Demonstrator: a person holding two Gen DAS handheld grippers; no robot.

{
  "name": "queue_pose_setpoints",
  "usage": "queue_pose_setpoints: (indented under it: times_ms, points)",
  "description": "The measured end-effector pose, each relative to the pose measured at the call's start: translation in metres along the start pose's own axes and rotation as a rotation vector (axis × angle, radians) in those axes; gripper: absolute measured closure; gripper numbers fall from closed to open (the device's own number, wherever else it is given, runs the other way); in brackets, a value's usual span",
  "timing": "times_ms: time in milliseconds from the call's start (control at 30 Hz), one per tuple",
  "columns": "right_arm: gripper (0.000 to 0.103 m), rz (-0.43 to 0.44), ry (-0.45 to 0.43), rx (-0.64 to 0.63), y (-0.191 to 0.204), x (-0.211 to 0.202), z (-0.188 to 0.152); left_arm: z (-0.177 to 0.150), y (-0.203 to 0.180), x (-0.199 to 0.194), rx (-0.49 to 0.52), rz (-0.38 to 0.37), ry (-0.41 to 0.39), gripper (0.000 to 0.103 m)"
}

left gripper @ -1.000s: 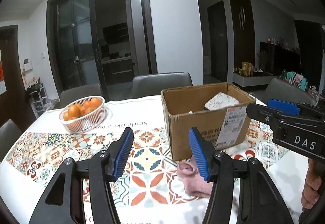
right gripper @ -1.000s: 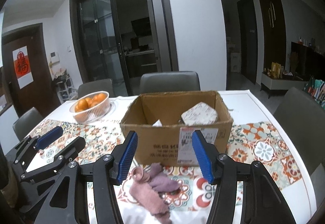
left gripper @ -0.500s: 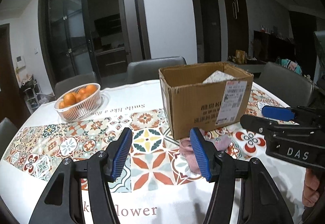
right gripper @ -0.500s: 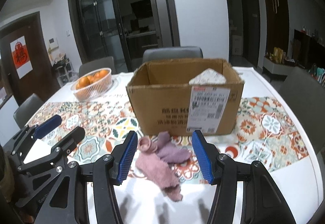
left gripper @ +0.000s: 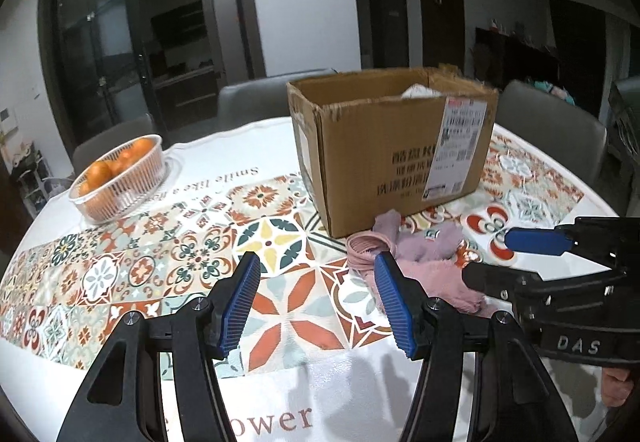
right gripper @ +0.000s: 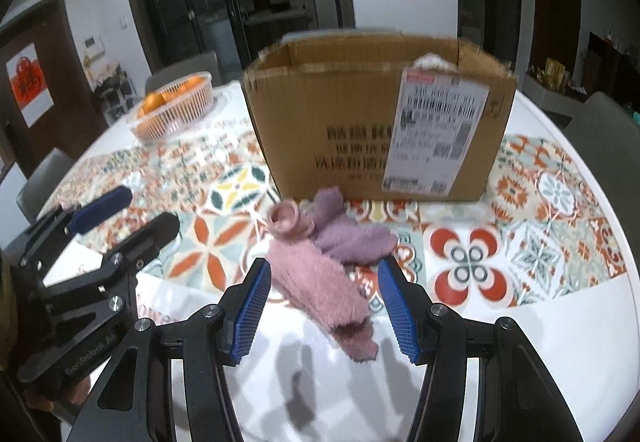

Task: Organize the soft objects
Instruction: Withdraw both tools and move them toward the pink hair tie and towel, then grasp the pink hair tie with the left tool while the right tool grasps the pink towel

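Observation:
A pink sock and a purple sock lie crossed on the patterned tablecloth, just in front of an open cardboard box. A pale folded cloth sits inside the box. My right gripper is open, low over the table, with the pink sock between its blue pads. My left gripper is open and empty, just left of the socks. The right gripper also shows in the left wrist view, over the socks' right end.
A white basket of oranges stands at the table's far left. Grey chairs ring the table. The table's white front edge lies under both grippers.
Both grippers have come down and forward toward the socks. The right gripper's pads now straddle the pink sock. Box and socks look larger and nearer.

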State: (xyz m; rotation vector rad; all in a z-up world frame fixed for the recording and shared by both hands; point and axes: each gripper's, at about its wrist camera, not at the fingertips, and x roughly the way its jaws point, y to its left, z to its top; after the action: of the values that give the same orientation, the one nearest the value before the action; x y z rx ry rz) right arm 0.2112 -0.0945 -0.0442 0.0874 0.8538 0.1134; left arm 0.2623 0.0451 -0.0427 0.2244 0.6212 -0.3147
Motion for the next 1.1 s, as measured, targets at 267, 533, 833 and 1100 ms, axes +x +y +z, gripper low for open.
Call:
queue_pose_setpoints:
  times_ms: [267, 533, 833, 1100]
  points:
    - [0.046, -0.006, 0.093, 0.010, -0.006, 0.031, -0.009, -0.003, -0.003, 0.034, 0.013, -0.094, 0.064, 0.045]
    - [0.046, 0.007, 0.136, -0.012, -0.005, 0.049, -0.012, 0.000, -0.008, 0.062, 0.018, -0.188, 0.118, 0.045]
    - [0.046, 0.051, 0.141, -0.010, -0.010, 0.064, -0.011, 0.002, -0.017, 0.089, -0.030, -0.274, 0.168, 0.044]
    - [0.046, 0.059, 0.137, -0.008, -0.013, 0.072, -0.009, 0.004, -0.024, 0.114, -0.060, -0.276, 0.197, 0.044]
